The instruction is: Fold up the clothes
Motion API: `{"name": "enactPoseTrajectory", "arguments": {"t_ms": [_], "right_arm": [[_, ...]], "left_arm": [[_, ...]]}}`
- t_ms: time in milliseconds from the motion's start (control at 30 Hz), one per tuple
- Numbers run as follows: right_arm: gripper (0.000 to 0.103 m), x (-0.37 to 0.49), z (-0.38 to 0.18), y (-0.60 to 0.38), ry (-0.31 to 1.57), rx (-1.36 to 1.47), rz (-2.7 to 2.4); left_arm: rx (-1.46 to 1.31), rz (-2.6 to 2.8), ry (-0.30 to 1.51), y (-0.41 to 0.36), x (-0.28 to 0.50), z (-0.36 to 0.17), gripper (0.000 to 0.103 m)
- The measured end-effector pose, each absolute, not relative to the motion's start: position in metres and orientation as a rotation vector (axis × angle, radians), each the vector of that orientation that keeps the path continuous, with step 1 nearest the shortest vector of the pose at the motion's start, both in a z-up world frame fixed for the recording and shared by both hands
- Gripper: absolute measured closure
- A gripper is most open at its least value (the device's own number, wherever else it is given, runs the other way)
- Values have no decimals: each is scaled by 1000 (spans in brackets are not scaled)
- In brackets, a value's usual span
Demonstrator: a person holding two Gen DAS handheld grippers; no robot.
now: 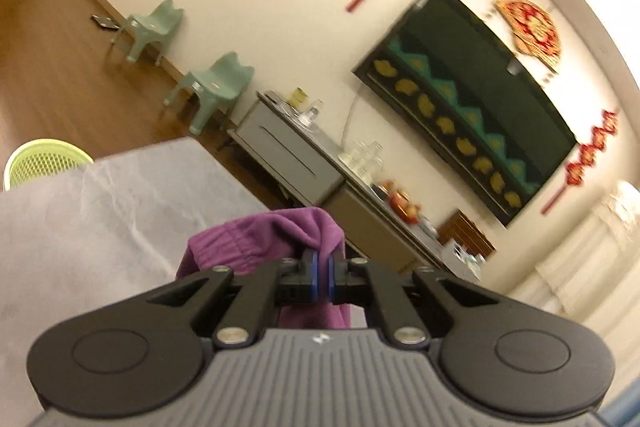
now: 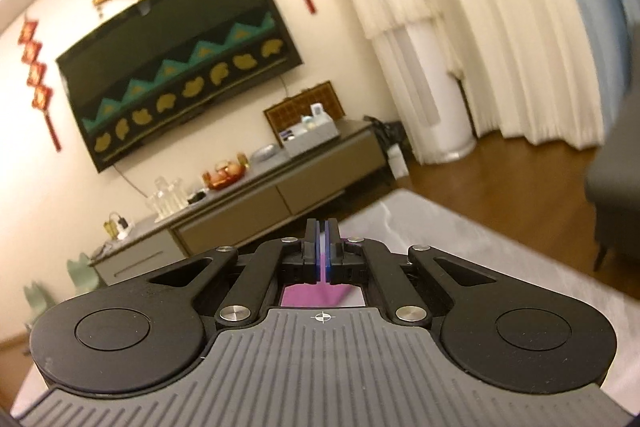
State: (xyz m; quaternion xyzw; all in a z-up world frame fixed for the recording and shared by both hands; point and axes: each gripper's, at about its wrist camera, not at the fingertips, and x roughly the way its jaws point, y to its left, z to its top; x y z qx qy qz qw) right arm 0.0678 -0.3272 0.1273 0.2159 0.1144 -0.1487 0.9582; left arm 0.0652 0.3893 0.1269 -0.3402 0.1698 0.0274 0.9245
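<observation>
Left hand-held gripper (image 1: 319,263) pinched tight on a bunched fold of soft purple fleece garment (image 1: 276,235), lifted above the grey cloth-covered desk (image 1: 100,211). Right hand-held gripper (image 2: 321,247) nearly closed, thin strip of the same purple fabric (image 2: 312,295) clamped between the blue pads (image 2: 329,259), also above the desk, fabric hanging beneath. Beyond the desk: long grey-brown TV cabinet (image 2: 260,199), pale green chairs (image 1: 216,87), lime green basket (image 1: 40,161) at its near-left corner
</observation>
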Motion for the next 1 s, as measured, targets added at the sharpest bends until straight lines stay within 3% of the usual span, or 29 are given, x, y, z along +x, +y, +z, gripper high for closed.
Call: {"name": "enactPoseTrajectory", "arguments": {"t_ms": [133, 233, 267, 300, 367, 533, 633, 667, 733, 767, 800, 833, 900, 1000], "right_arm": [[102, 135, 136, -318, 332, 435, -247], [76, 146, 112, -303, 446, 422, -178], [52, 139, 98, -297, 492, 404, -152], [36, 127, 83, -291, 534, 374, -135], [29, 103, 51, -281, 622, 329, -121], [28, 43, 2, -249, 781, 296, -110], [11, 34, 9, -212, 786, 137, 2], [13, 35, 8, -202, 804, 85, 29], [26, 38, -1, -186, 863, -16, 41], [55, 42, -5, -183, 886, -64, 35], [95, 50, -8, -185, 902, -108, 17], [100, 57, -11, -187, 918, -153, -1], [101, 74, -11, -191, 925, -240, -50], [101, 85, 52, -211, 764, -269, -129]], "left_arm": [[-749, 211, 380, 424, 123, 97, 99], [-761, 224, 437, 431, 122, 55, 99], [-758, 225, 460, 433, 121, 39, 99], [-805, 206, 478, 441, 120, 32, 99], [-835, 187, 485, 452, 116, 29, 99], [-797, 185, 451, 460, 97, 39, 99], [-793, 168, 471, 457, 95, 35, 99], [-790, 155, 481, 455, 96, 33, 99], [-781, 129, 503, 453, 97, 27, 98], [-772, 116, 516, 451, 99, 25, 98], [-763, 104, 529, 448, 102, 22, 98], [-757, 102, 540, 447, 104, 19, 98], [-760, 96, 536, 449, 107, 18, 98], [-859, 90, 459, 469, 96, 21, 99]]}}
